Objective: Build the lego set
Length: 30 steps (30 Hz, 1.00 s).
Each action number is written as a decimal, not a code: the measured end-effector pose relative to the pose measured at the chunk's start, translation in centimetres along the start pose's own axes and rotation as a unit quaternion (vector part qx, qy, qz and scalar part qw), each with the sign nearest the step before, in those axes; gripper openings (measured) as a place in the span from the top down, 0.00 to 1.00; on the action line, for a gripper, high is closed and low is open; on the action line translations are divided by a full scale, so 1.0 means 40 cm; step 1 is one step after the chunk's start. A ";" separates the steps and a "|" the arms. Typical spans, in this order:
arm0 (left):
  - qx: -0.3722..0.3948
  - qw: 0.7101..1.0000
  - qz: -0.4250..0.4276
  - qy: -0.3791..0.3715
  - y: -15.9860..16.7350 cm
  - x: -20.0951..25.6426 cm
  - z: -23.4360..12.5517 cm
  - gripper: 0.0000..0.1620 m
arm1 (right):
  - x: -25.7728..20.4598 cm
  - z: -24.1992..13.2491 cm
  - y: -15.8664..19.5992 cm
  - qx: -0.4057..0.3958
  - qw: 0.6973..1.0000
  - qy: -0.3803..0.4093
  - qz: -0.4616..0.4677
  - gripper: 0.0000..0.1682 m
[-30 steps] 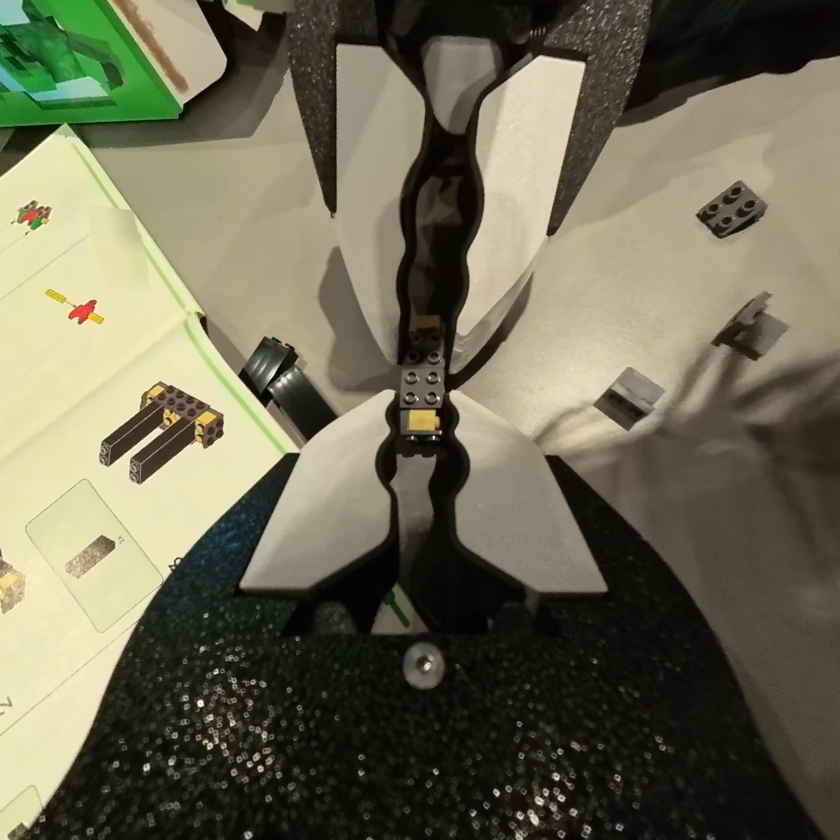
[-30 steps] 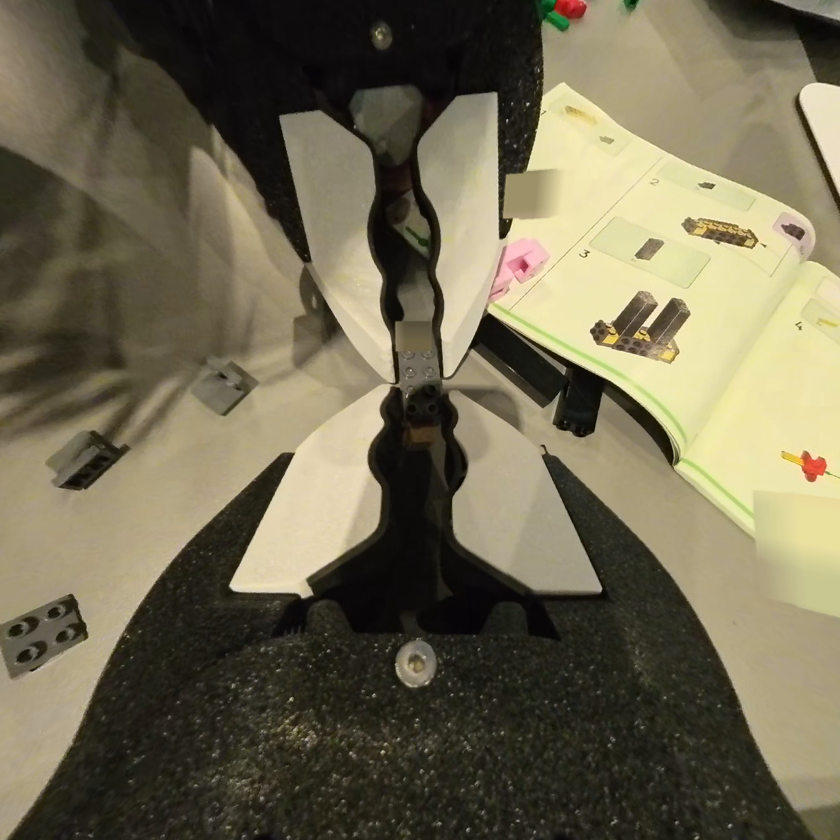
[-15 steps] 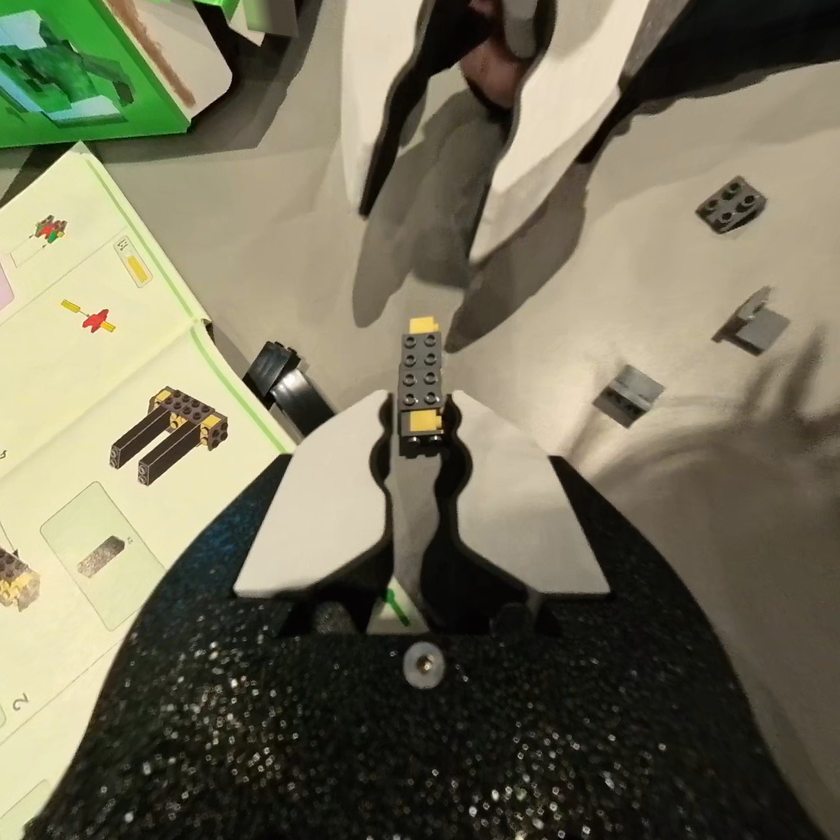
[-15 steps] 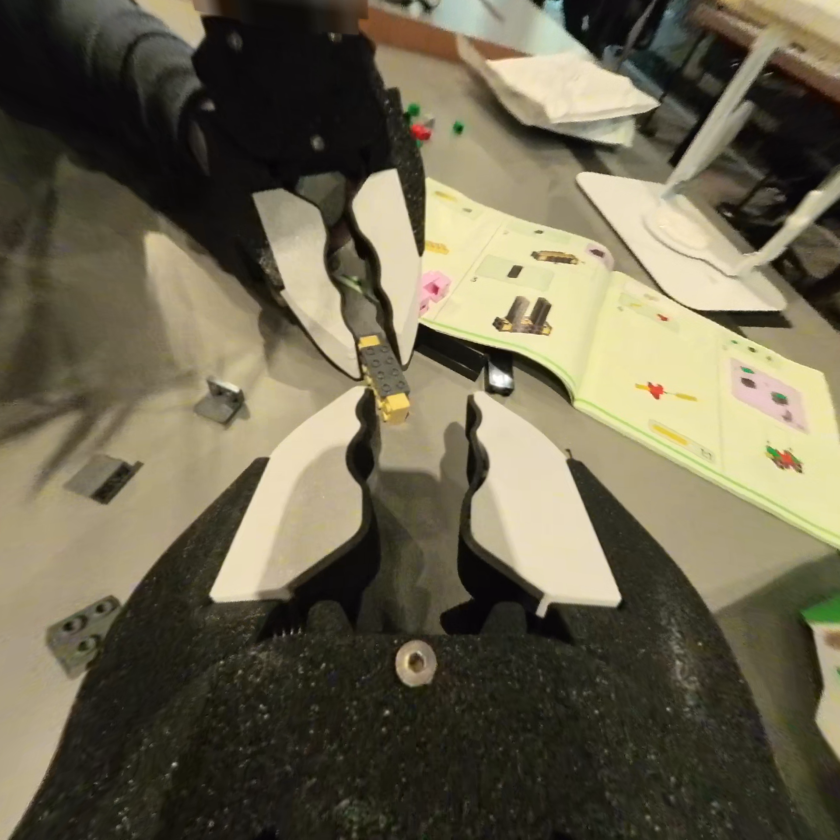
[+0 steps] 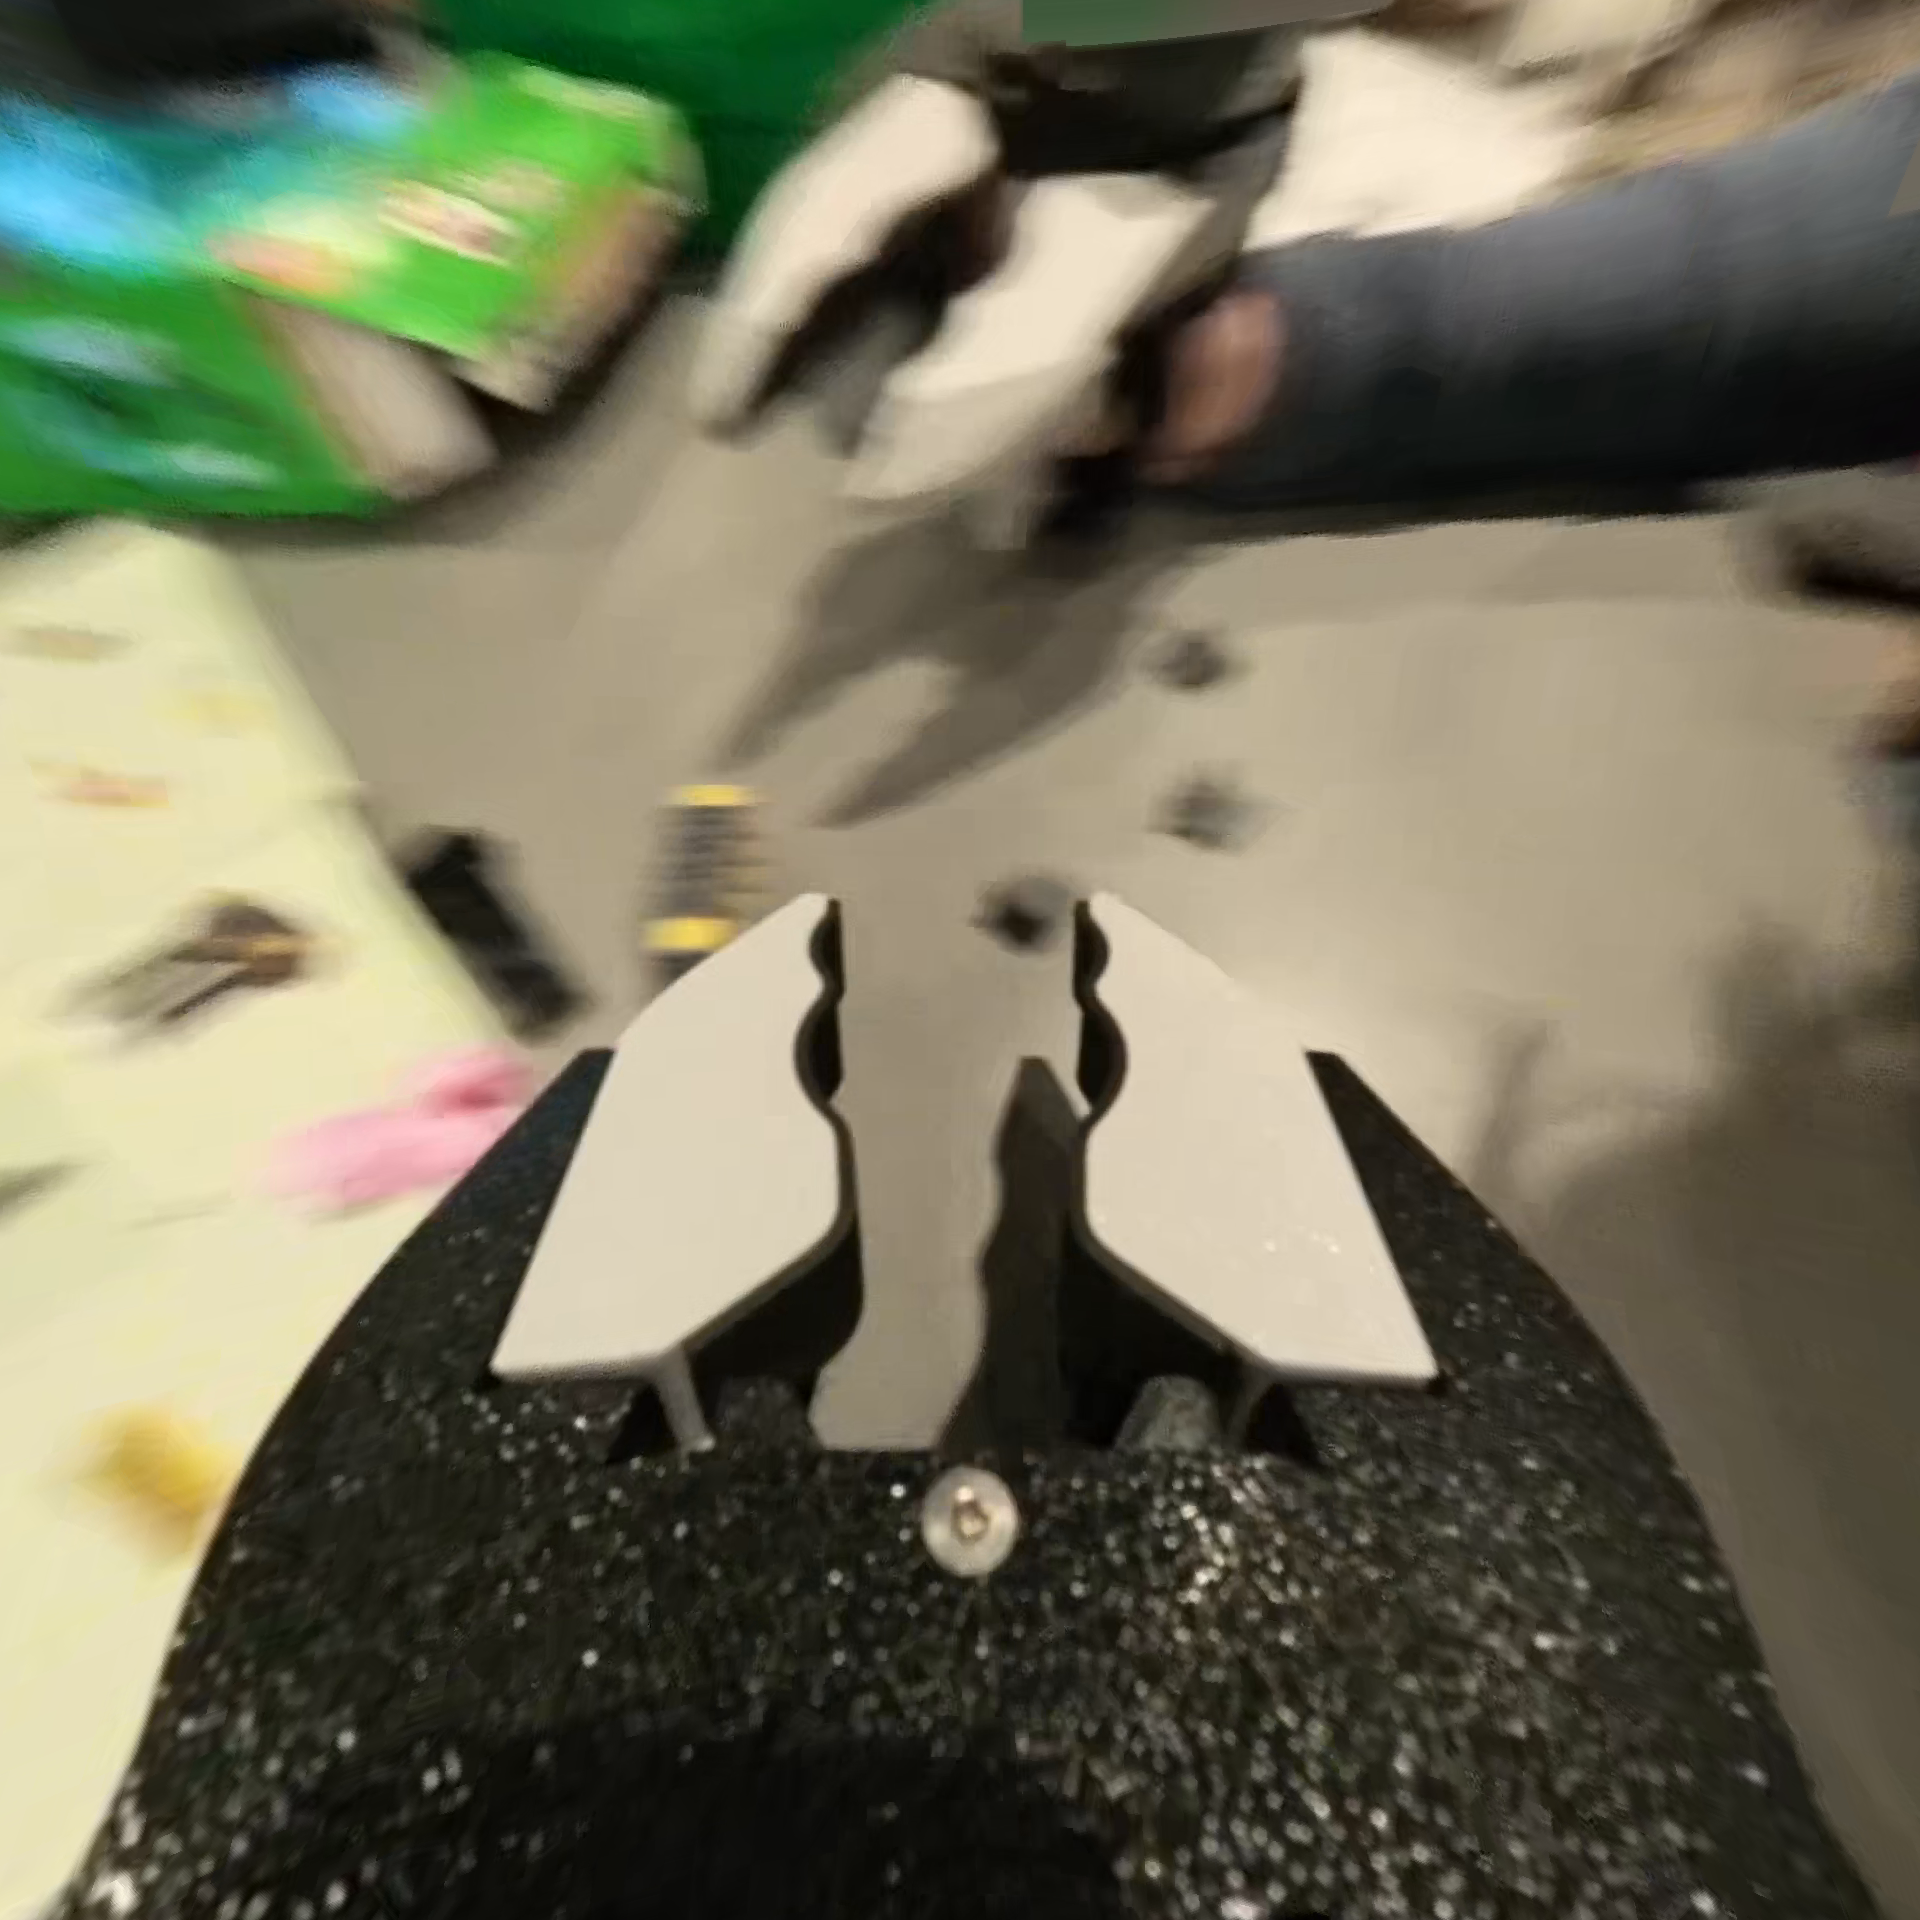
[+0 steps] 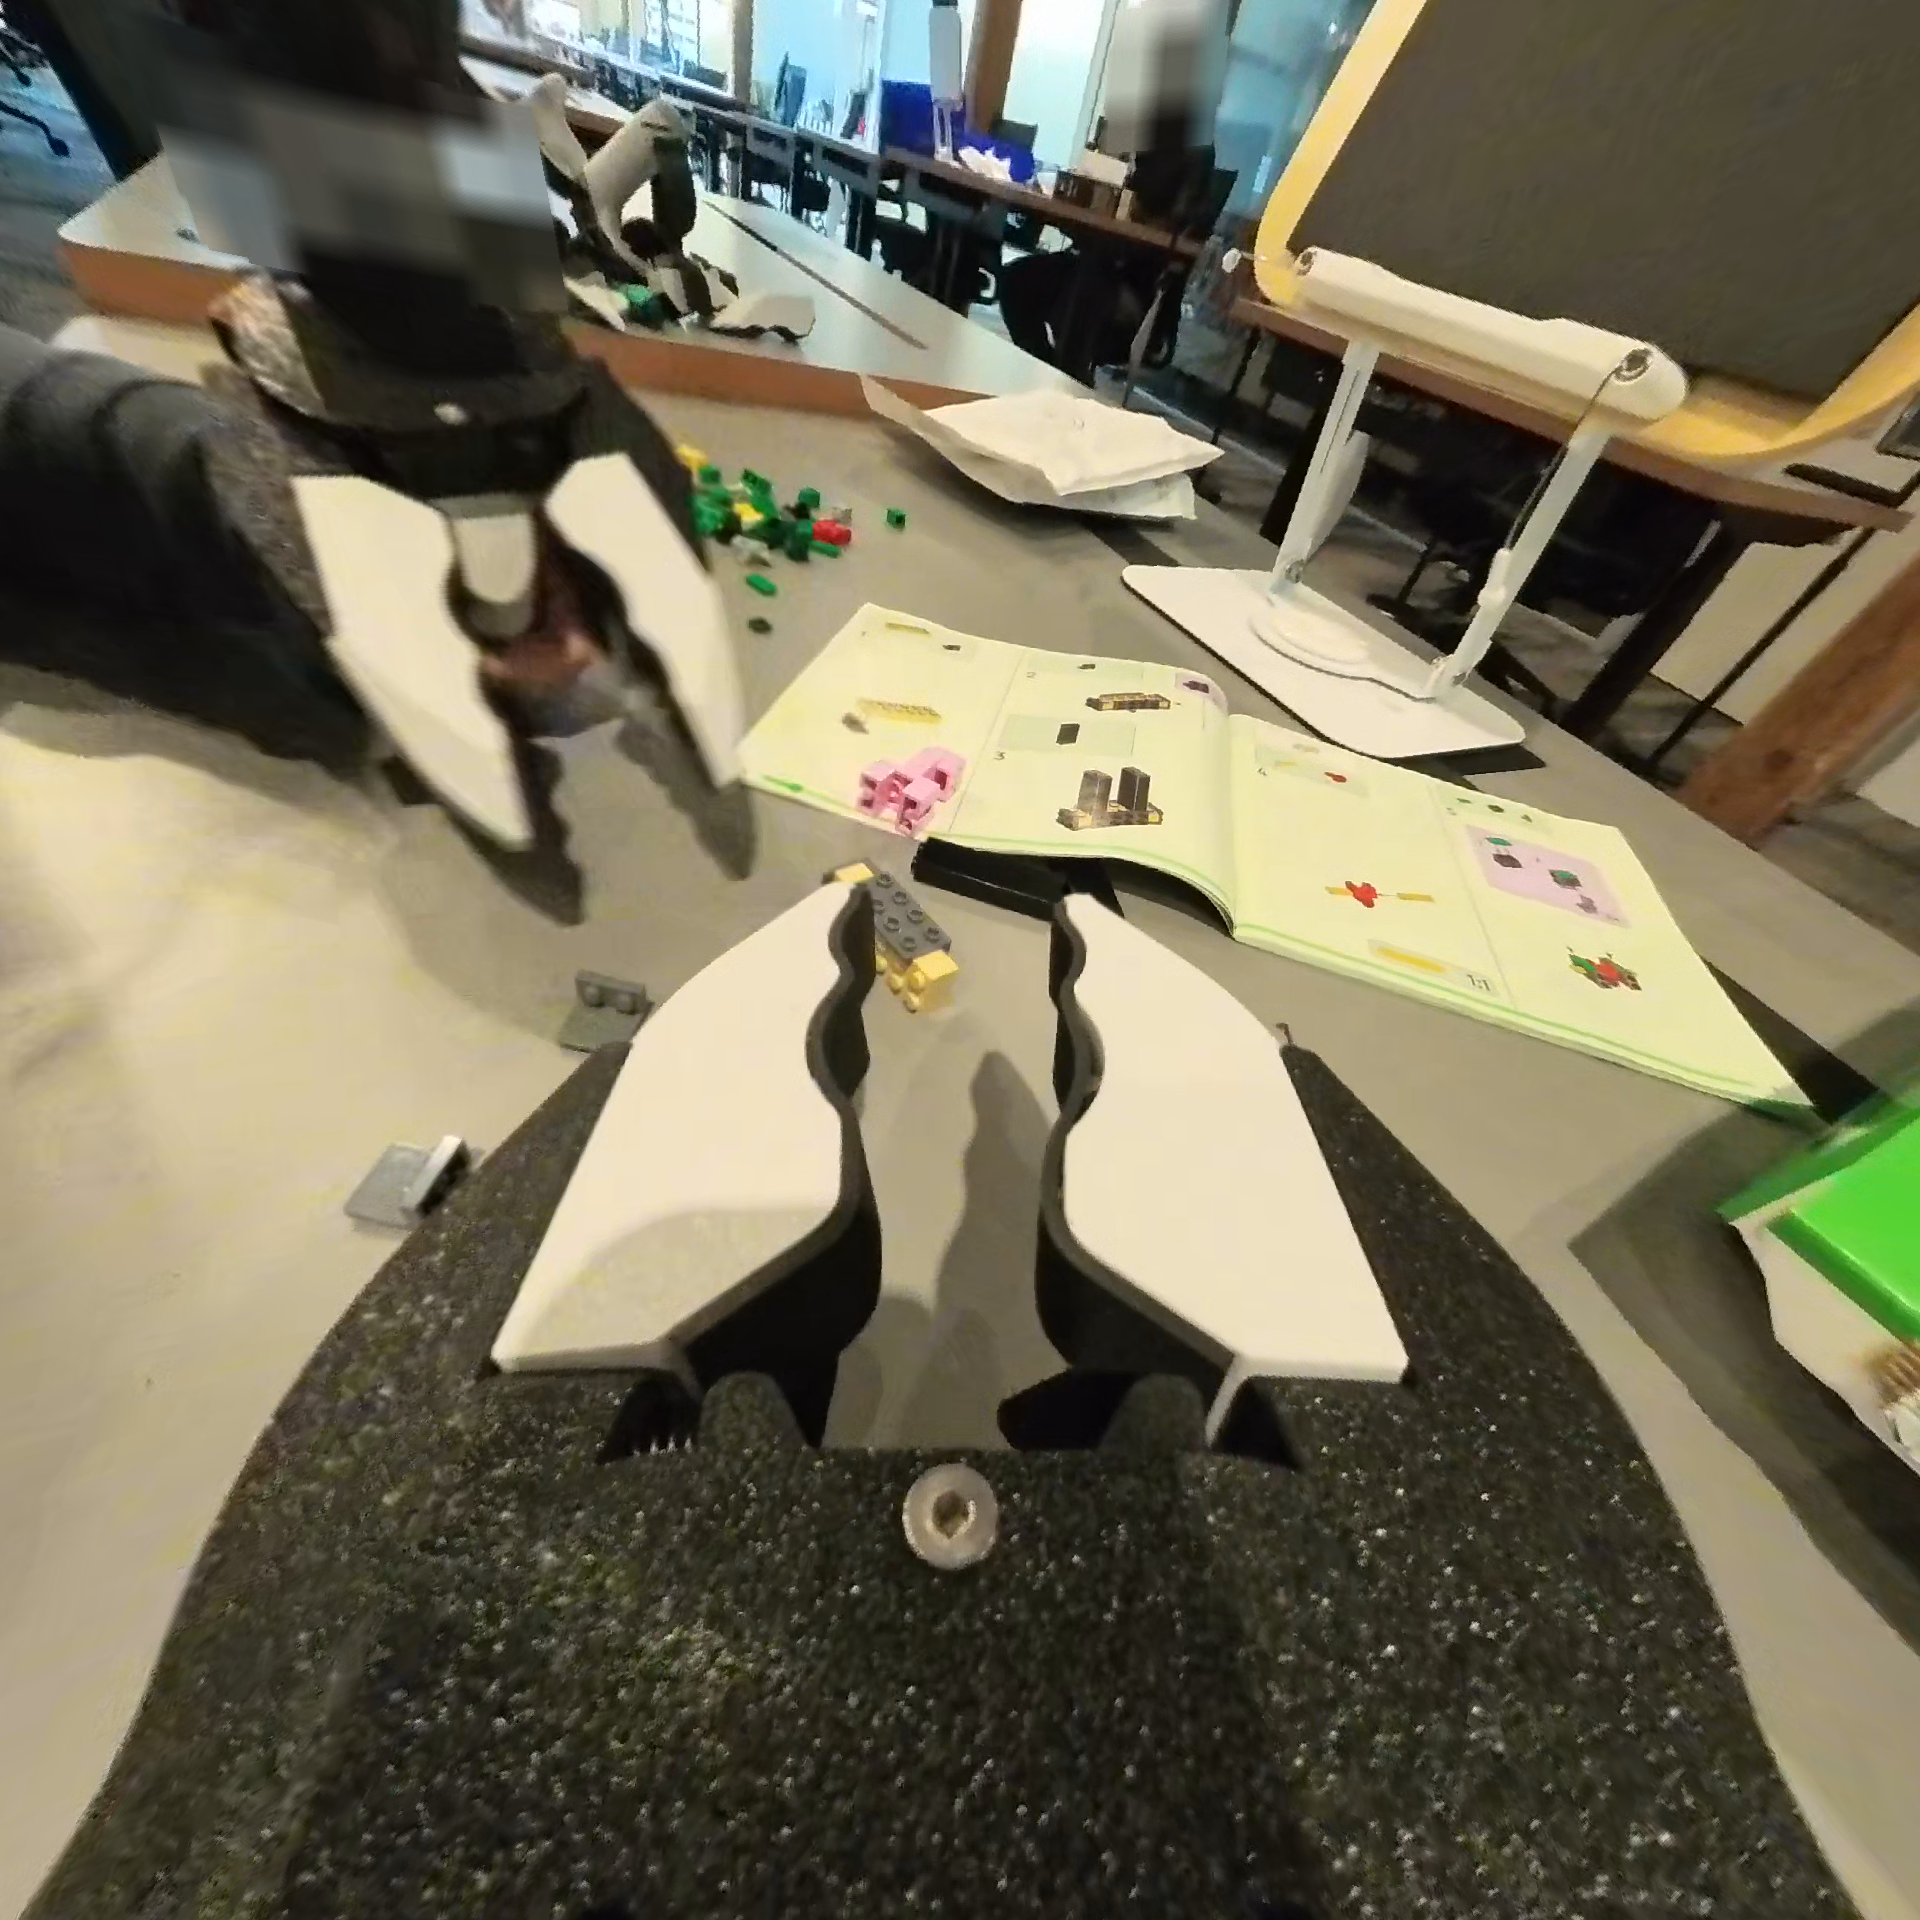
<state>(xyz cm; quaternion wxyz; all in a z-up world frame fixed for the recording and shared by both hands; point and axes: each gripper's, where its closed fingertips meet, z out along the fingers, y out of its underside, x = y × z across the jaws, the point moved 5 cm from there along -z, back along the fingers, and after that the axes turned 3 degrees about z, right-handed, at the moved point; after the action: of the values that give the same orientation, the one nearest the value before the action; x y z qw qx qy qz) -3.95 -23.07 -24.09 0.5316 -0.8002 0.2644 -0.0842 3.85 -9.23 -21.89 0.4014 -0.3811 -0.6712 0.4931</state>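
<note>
A small dark grey and yellow lego assembly (image 6: pixel 909 937) lies on the grey table just beyond my right gripper's left fingertip. It shows blurred in the left wrist view (image 5: pixel 707 873), ahead and left of the fingers. My right gripper (image 6: pixel 956 914) is open and empty. My left gripper (image 5: pixel 956 920) is open and empty too. The left gripper also shows in the right wrist view (image 6: pixel 634 842), raised at the upper left. The right gripper shows blurred at the top of the left wrist view (image 5: pixel 935 312).
An open instruction booklet (image 6: pixel 1247 790) lies behind the assembly with a pink piece (image 6: pixel 909 784) on it and black bricks (image 6: pixel 997 878) at its edge. Grey pieces (image 6: pixel 603 1003) lie at the left. Loose green bricks (image 6: pixel 779 509), a white lamp base (image 6: pixel 1320 644) and a green box (image 6: pixel 1849 1216) stand around.
Both grippers were shut on the assembly. The right one opened and drew back first, then the left one opened. The assembly now lies on the table and both grippers have lifted away.
</note>
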 end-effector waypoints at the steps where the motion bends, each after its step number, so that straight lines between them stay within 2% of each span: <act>1: -0.002 0.999 -0.021 0.035 -0.001 0.022 -0.003 0.75 | 0.002 0.001 -0.001 0.003 1.000 0.000 0.004 0.81; 3: -0.007 0.999 -0.024 0.041 -0.006 0.039 -0.007 0.76 | 0.005 -0.001 -0.005 0.013 1.000 0.000 0.013 0.82; 6: -0.023 0.999 0.024 0.023 -0.025 0.051 -0.002 0.79 | 0.010 -0.006 -0.008 0.025 0.999 -0.002 0.028 0.83; 9: -0.063 0.994 0.049 0.068 -0.019 0.072 0.031 0.79 | 0.016 -0.010 -0.009 0.031 0.999 0.001 0.042 0.83; 12: -0.093 0.990 0.083 0.069 -0.013 0.067 0.059 0.79 | 0.019 -0.012 -0.008 0.034 0.998 0.000 0.048 0.83; 20: -0.160 0.980 0.099 0.067 0.010 0.044 0.096 0.83 | 0.017 -0.007 -0.006 0.025 0.998 -0.013 0.051 0.85; 27: -0.165 0.980 0.088 0.066 0.005 0.040 0.116 0.88 | 0.020 -0.012 -0.007 0.032 0.997 -0.025 0.070 0.87; 30: -0.138 0.984 0.109 0.028 -0.001 0.027 0.117 0.89 | 0.016 -0.012 -0.009 0.035 0.994 -0.048 0.090 0.87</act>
<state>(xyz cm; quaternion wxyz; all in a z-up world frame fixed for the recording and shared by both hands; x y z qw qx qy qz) -1.08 -19.85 -26.19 0.4141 -0.8298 0.3739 -0.0113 4.01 -8.54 -21.33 0.3358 -0.4016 -0.6347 0.5684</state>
